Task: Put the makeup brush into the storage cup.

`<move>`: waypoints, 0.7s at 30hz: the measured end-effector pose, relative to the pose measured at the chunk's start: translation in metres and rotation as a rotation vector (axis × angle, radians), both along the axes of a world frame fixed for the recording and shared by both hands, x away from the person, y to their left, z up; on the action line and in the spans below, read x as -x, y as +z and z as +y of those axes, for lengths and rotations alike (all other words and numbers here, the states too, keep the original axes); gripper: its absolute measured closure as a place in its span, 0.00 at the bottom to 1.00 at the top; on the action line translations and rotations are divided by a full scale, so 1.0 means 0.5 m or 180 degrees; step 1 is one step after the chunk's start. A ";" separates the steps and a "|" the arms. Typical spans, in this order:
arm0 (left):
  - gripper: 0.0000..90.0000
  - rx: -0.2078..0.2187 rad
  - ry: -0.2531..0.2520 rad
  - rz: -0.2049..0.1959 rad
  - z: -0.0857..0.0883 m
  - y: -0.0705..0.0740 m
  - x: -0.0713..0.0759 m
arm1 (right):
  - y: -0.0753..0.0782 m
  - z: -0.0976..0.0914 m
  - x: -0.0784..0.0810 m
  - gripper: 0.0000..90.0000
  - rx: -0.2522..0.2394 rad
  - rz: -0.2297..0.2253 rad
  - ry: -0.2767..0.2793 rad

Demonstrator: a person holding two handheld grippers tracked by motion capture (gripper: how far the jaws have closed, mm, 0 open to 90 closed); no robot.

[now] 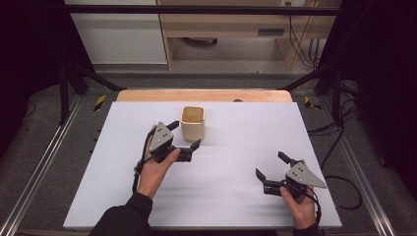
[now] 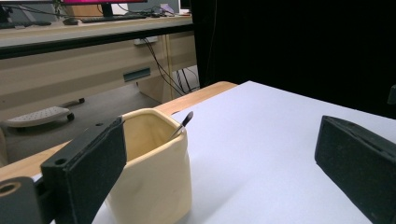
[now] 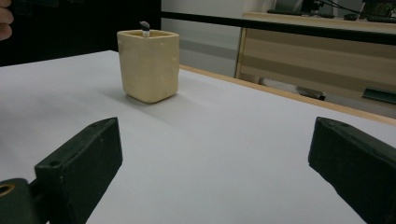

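Tech A: White table [image 1: 236, 196] surface runs wide; where does the cream cup [image 1: 193, 123] sit?

Tech B: Near the far edge, upright, with a dark utensil tip [image 2: 186, 120] at its rim.

Tech A: Left gripper [image 1: 187, 135]?

Tech B: Jaws spread, 1 just beside the cup's wall, nothing held.

Tech A: Right gripper [image 1: 272, 164]?

Tech B: Jaws apart, empty, well away from the cup, near the front right edge. Bare surface lies between the 2 grippers.
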State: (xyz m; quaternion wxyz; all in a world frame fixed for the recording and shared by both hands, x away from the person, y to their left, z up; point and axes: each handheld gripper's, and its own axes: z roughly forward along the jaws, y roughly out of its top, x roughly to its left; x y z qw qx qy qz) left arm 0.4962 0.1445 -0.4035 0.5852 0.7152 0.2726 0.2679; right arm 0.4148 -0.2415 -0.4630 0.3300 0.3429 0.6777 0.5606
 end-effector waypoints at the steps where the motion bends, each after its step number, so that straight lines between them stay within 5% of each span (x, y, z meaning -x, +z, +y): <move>1: 0.02 -0.0013 -0.0007 0.0000 0.002 -0.001 0.001 | 0.000 0.000 0.000 0.03 0.0002 0.0002 -0.0001; 21: 0.02 0.0036 -0.0014 -0.0022 0.047 -0.017 0.021 | -0.002 0.004 0.000 0.04 0.0036 -0.0009 0.0042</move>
